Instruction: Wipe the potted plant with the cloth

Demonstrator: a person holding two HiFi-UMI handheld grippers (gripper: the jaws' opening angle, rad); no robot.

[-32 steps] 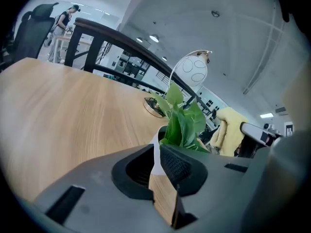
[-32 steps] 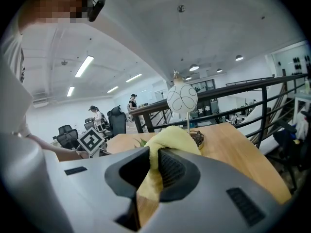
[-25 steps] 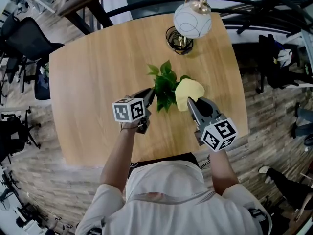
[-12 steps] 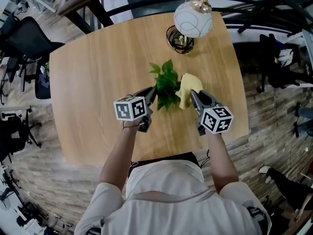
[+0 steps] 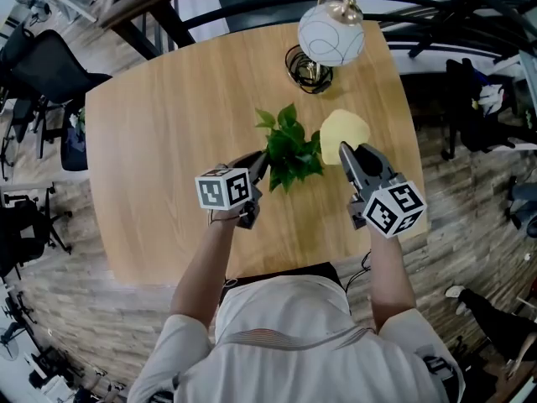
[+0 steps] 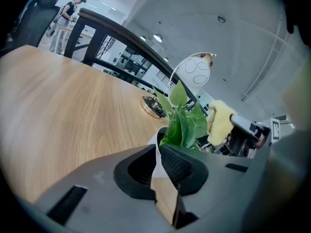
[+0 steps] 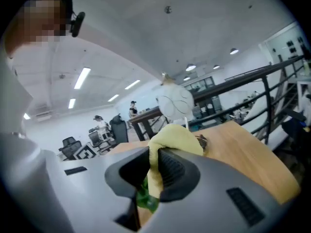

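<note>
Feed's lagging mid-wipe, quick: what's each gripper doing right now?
Left gripper: closed on the rim of the white plant pot, its jaws having just eased open slightly.
Right gripper: closed on the soft yellow cloth.

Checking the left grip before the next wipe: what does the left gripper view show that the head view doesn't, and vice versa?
Only the left gripper view: the white pot, pinched at its rim by the fingers of the left gripper; from above, the plant hides it. Only the head view: the whole table outline and the person's torso. Both: the plant, the yellow cloth held by the right gripper, and the globe lamp behind.
</note>
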